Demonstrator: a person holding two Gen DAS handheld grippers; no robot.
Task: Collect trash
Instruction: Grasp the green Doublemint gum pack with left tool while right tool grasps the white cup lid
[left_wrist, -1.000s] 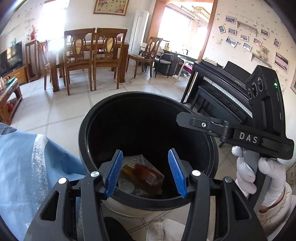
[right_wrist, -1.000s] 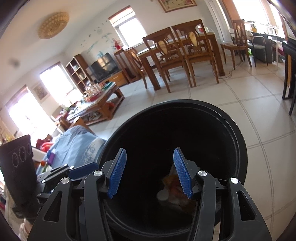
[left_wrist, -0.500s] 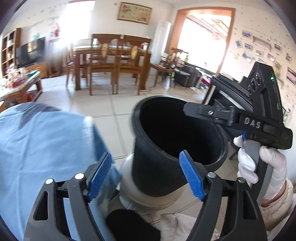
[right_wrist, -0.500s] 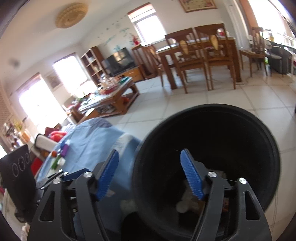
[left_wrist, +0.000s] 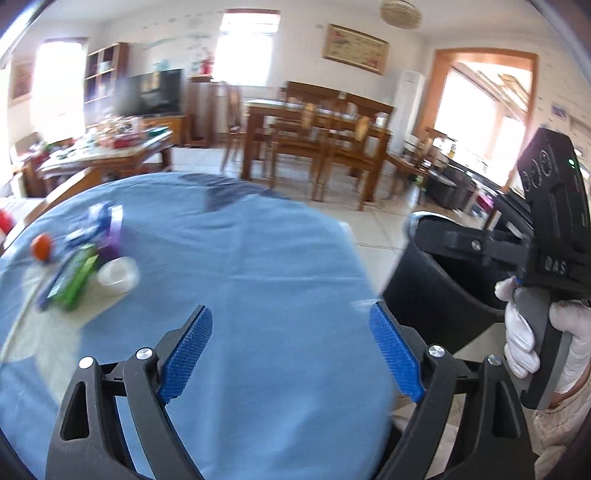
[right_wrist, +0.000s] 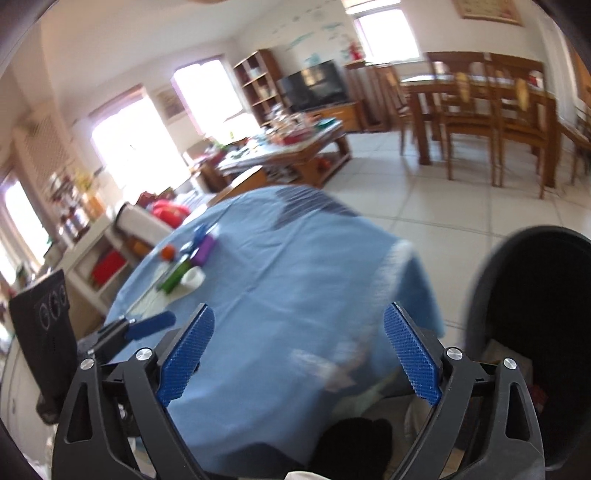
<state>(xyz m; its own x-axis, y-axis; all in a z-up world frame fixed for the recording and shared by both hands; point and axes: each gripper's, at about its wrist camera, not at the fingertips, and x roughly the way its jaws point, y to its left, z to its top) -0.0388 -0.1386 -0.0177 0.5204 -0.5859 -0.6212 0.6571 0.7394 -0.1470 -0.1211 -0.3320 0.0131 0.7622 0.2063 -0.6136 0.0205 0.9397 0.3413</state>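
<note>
Both grippers hang over the round table draped in a pale blue cloth (left_wrist: 258, 266), pointing down at a slant toward the far-left litter. Left gripper (left_wrist: 291, 354): blue ribbed pads set on black plastic arms, jaws opening and already wide, nothing between them but bare cloth. Right gripper (right_wrist: 299, 354): same build, jaws likewise opening, empty; in the left view its black body shows at the right edge, held by a hand in a white glove (left_wrist: 524, 343). The wide spread reads as readiness for a fresh pick. Remaining trash sits clustered at the table's far left, well apart from both grippers: a flat green carton (left_wrist: 72, 280) lying on its side, a small translucent white plastic cup (left_wrist: 116, 275) just beside it, a purple box-like packet (left_wrist: 110, 236), a crumpled blue-and-white wrapper (left_wrist: 88, 221), and a small round orange-red item (left_wrist: 40, 246), blurred, kind unclear. The tall black plastic bin (right_wrist: 535, 332), smooth-walled with a round rim, stands on the tiled floor just right of the table edge, close for short drops; pale wrappers lie at its bottom. Cloth looks soft and faintly creased, so light pieces may slide when nudged.
</note>
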